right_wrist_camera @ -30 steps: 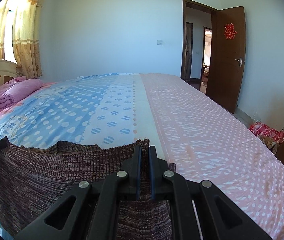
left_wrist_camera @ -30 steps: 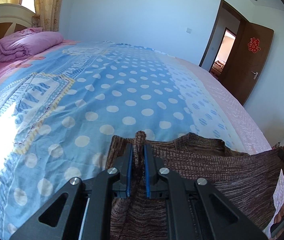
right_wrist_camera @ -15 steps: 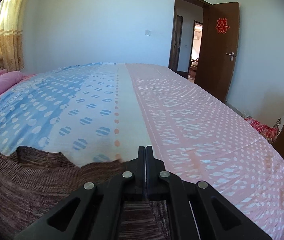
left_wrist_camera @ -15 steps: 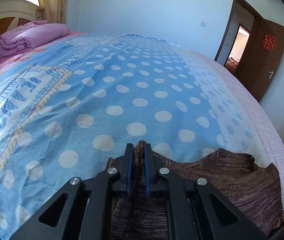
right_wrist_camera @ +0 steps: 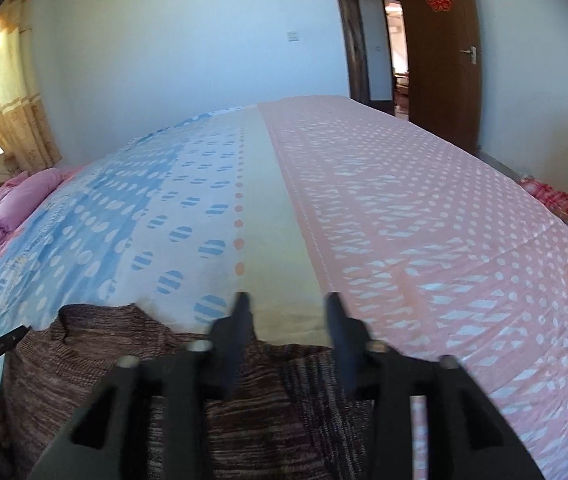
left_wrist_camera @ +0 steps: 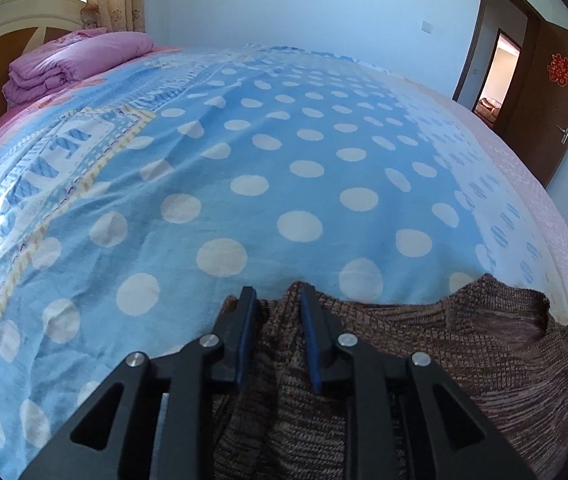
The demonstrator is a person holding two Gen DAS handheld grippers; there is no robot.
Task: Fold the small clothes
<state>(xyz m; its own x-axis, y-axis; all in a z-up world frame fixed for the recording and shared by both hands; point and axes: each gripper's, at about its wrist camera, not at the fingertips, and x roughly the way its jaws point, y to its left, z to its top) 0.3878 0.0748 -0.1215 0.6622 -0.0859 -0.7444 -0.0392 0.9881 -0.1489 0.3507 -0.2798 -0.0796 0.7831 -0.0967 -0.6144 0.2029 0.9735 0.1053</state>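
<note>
left gripper point(left_wrist_camera: 275, 300) jaws just opening, sweater point(left_wrist_camera: 424, 360) fold loose between | right gripper point(right_wrist_camera: 287, 308) released, sweater edge below | bedspread point(left_wrist_camera: 284, 168) ahead

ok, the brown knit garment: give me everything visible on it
The brown knit garment is a mottled brown, coarse-ribbed sweater-like piece, lying spread on the near edge of the bedspread, over its blue and pale polka-dot zones. Its far edge is wavy, with a neckline-like dip near the middle. One corner bunches up between the left gripper, whose jaws have just been opening, with the pads no longer pressing it. The right gripper has opened wide, and the fabric lies flat below it.
</note>
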